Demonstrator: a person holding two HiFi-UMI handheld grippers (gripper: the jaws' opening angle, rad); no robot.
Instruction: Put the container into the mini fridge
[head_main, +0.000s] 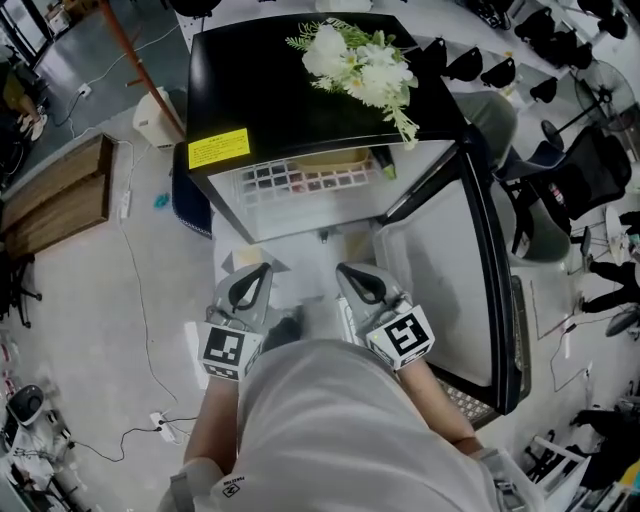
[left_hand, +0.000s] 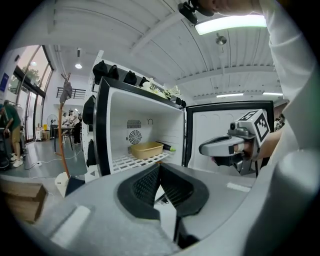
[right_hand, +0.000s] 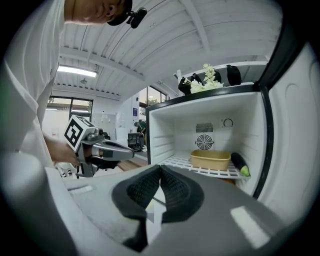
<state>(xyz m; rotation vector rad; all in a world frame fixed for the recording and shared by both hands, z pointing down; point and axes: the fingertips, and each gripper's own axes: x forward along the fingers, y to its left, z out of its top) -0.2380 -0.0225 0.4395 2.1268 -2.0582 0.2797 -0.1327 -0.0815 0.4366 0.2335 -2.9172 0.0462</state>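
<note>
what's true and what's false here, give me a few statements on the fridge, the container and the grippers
1. The container sits on the wire shelf inside the mini fridge. True.
2. The mini fridge's door is closed. False: it stands open.
3. The left gripper holds the container. False: it is shut with nothing in it.
4. White flowers lie on top of the mini fridge. True.
5. The right gripper is open. False: it is shut and empty.
</note>
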